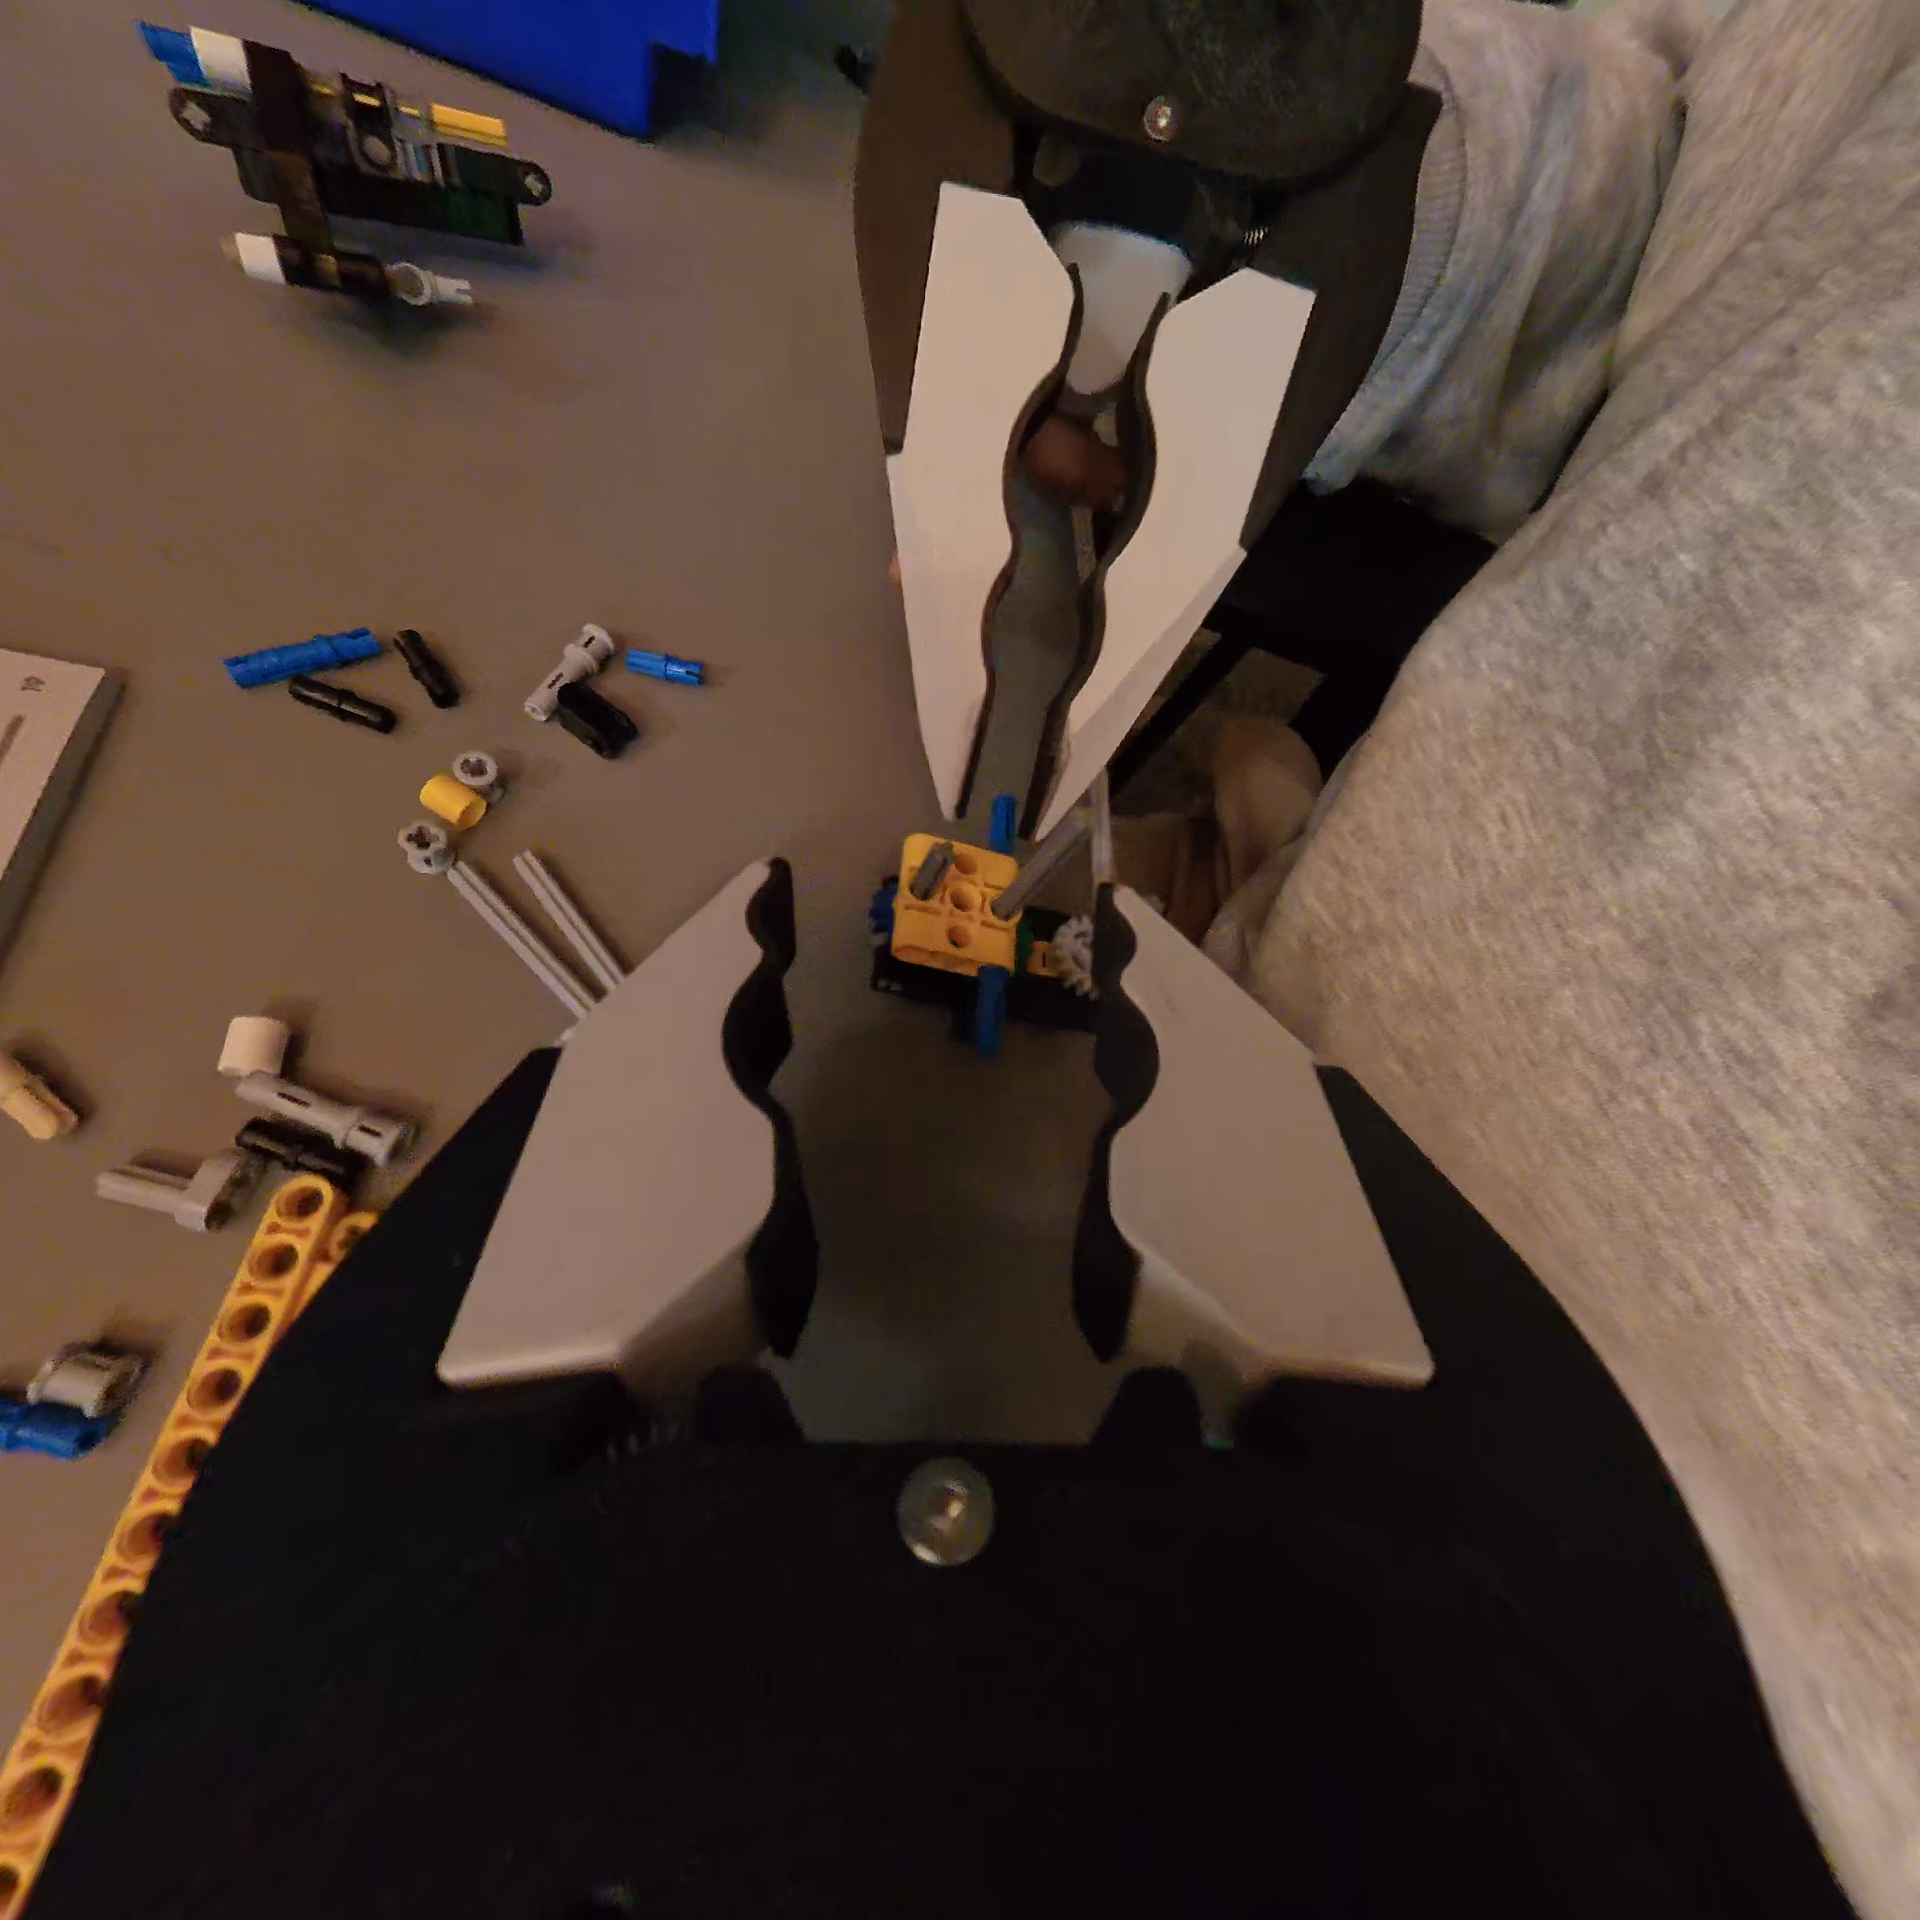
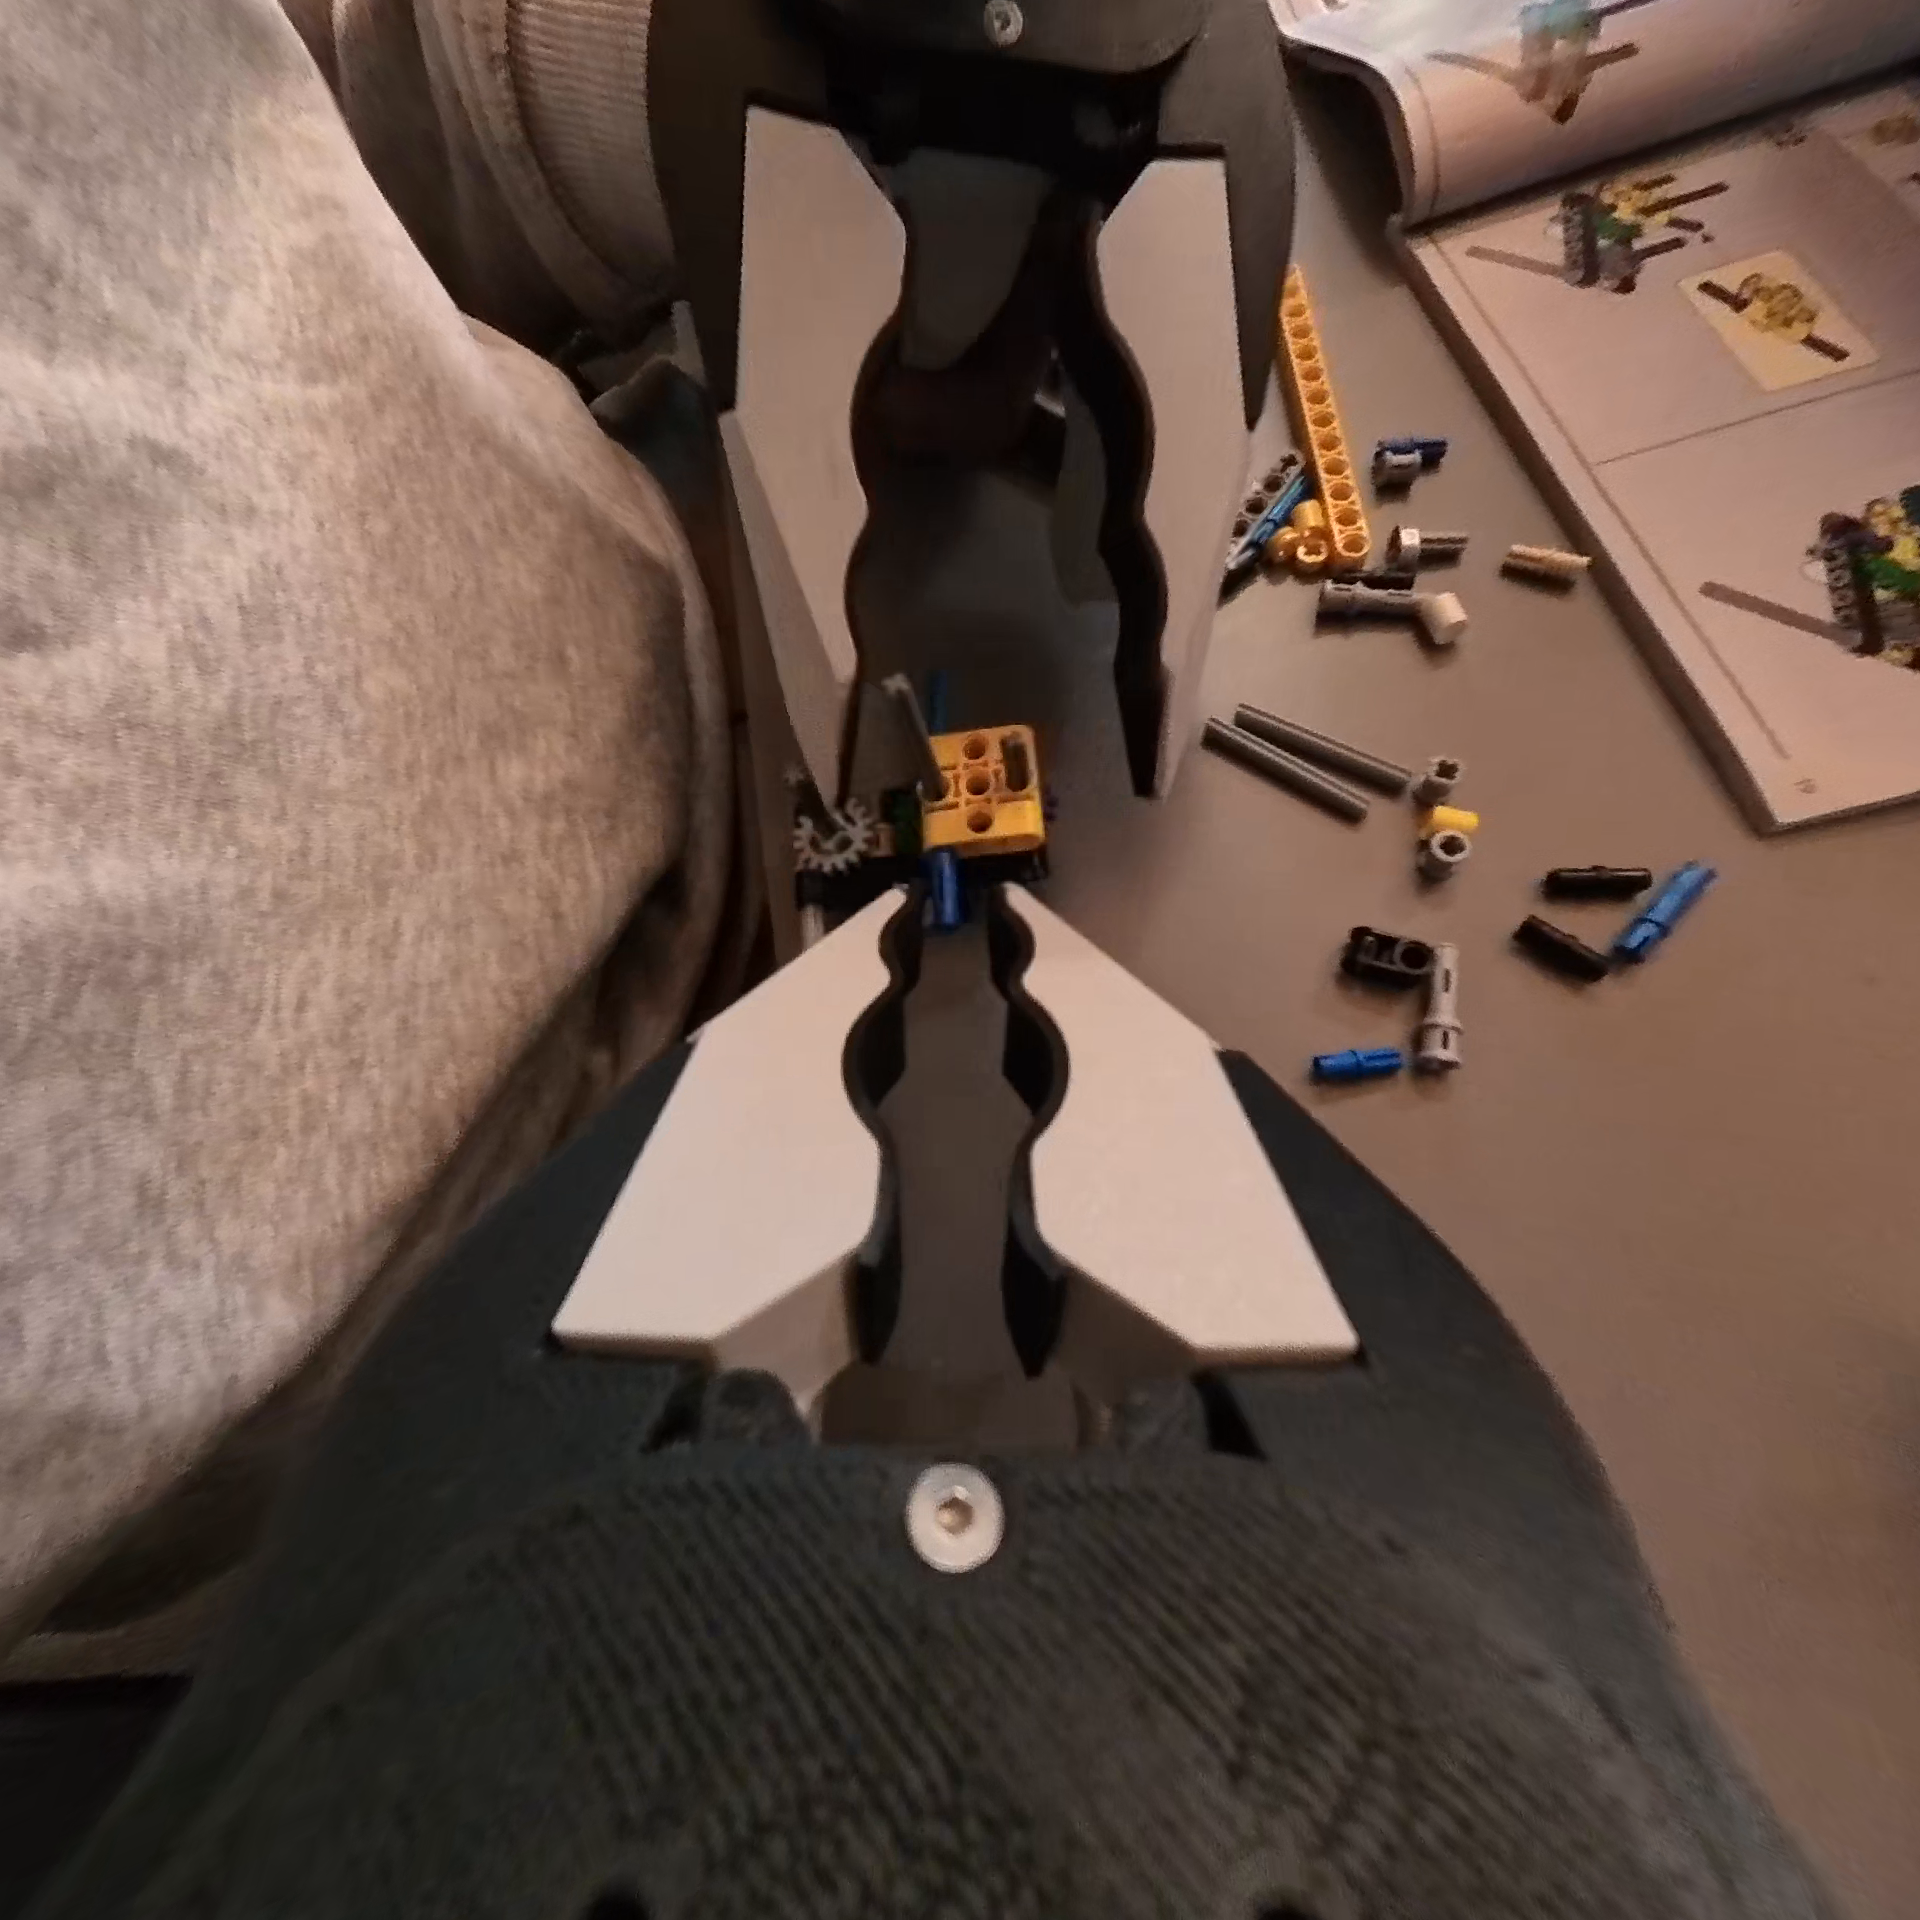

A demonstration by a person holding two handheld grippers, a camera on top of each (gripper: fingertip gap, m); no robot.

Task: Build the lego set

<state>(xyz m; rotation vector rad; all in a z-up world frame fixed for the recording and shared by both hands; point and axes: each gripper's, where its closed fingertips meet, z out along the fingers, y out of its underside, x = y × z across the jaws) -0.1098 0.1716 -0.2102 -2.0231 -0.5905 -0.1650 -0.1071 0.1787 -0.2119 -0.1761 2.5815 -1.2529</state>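
Right gripper (image 2: 951,914) jaws nearly together, pinching the blue pin (image 2: 943,878) at the near end of the small sub-assembly (image 2: 971,805), centre of the right wrist view. Left gripper (image 1: 940,904) jaws spread wide, bracketing the same sub-assembly (image 1: 956,920) at frame centre; contact not clear. Judging the step as seating that pin into the yellow block (image 2: 982,790): best pushing straight along the pin, left jaws closing on the block first so it isn't twisting. Pin's long axis is running up-down in both frames, pointing from one gripper to the other. Grey axle (image 1: 1049,862) sticking out diagonally to upper right. Loose parts lying left on the table (image 1: 675,468); instruction booklet (image 2: 1704,436) upper right.
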